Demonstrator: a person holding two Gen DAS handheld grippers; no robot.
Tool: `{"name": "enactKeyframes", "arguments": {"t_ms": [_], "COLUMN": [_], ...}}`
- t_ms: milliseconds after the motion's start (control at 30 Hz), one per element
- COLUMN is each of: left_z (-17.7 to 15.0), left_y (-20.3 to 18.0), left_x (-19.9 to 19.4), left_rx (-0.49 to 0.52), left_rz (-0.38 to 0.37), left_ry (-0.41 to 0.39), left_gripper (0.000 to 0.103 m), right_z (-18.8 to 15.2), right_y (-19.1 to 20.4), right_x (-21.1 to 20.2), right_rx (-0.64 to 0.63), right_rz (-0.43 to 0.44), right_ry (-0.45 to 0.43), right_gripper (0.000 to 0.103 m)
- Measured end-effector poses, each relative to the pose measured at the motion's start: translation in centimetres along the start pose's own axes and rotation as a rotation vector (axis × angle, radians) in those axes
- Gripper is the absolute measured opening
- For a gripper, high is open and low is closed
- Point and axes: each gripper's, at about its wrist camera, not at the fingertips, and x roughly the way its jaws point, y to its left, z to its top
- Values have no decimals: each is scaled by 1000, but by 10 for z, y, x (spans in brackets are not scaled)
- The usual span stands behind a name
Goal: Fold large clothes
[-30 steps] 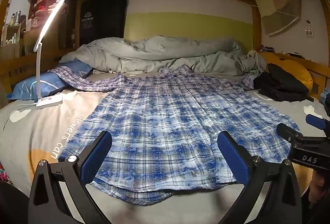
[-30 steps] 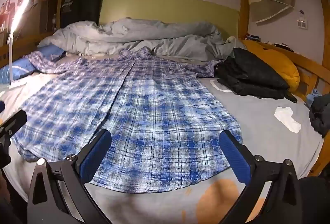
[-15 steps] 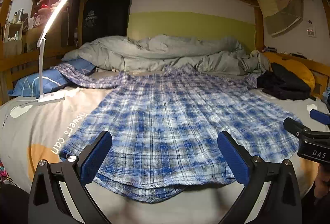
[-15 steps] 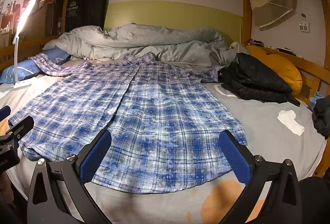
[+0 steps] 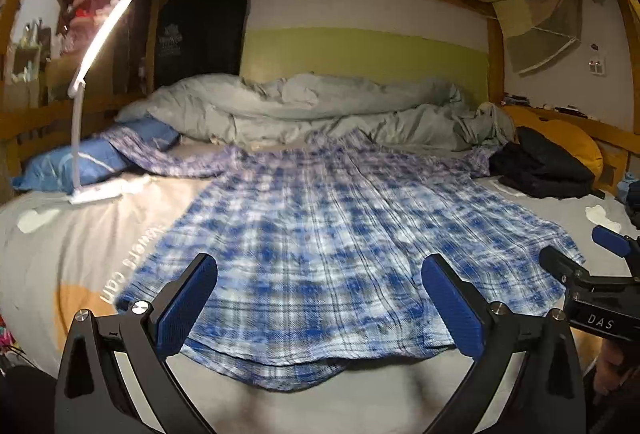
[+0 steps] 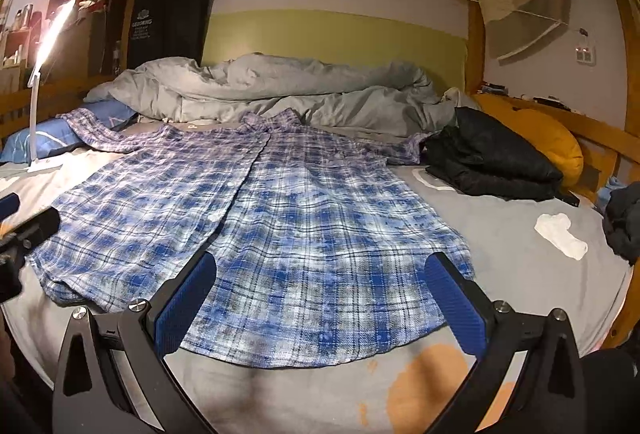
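A blue-and-white plaid button-up shirt (image 6: 256,234) lies spread flat, front up, across the grey bed sheet (image 6: 512,266). Its long axis runs away from the cameras: hem nearest, collar towards the rumpled grey duvet (image 6: 280,90), sleeves out to either side. The left gripper (image 5: 320,298) and right gripper (image 6: 320,298) hover over the hem, both with jaws spread wide and empty. A black folded garment (image 6: 488,162) sits just beside the right sleeve; a white lit desk lamp (image 5: 86,106) stands near the left sleeve, and a white sock (image 6: 560,234) lies apart.

bed (image 6: 500,258) w/ plaid shirt (image 6: 280,226), duvet (image 6: 280,90), lamp (image 6: 40,82)
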Motion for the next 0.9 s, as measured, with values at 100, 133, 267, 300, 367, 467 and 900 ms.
{"name": "enactKeyframes", "arguments": {"t_ms": [100, 133, 267, 300, 367, 467, 900], "left_z": [0, 1, 6, 6, 4, 1, -5], "left_y": [0, 0, -1, -2, -1, 2, -6], "left_x": [-3, -3, -8, -9, -8, -6, -6], "left_rx": [-15, -18, -15, -10, -8, -25, 14], "left_rz": [-16, -15, -7, -1, 3, -6, -15], "left_ry": [5, 2, -35, -45, -46, -30, -53], "left_gripper": [103, 103, 103, 103, 103, 103, 103], "right_z": [-1, 0, 3, 5, 7, 6, -2], "right_y": [-2, -2, -5, -5, -7, -6, 0], "right_x": [-3, -5, -9, -10, -9, -8, -4], "right_rx": [-3, -4, 6, 14, 31, 31, -8], "right_rz": [5, 2, -12, -9, 2, 4, 1], "right_ry": [2, -6, -38, -42, -48, -52, -42], "right_gripper": [103, 103, 103, 103, 103, 103, 103]}}
